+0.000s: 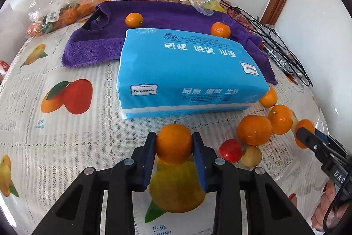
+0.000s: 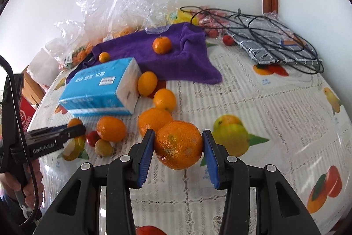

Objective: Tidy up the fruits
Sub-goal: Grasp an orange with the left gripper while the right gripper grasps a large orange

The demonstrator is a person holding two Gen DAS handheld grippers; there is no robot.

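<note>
Left wrist: both grippers' fingers [image 1: 151, 147] grasp oranges [image 1: 173, 144]; tissue pack [image 1: 187, 72] ahead.

Round table [image 2: 275, 102] under a white lace-pattern plastic cloth printed with mangoes. Lying directly on it: rumpled purple terry towel [image 1: 167, 14] at the far side; blue plastic-wrapped tissue pack [image 1: 187, 72], far edge overlapping the towel; loose cluster of orange tangerines [image 2: 158, 107] just beside the pack's end; small red round fruit [image 1: 230, 150] touching a small yellow-green one [image 1: 252, 155]; crumpled clear plastic bags [image 2: 123, 1] at the back; tangled black cable [image 2: 264, 30] over a grey checked packet [image 2: 270, 41].
</note>
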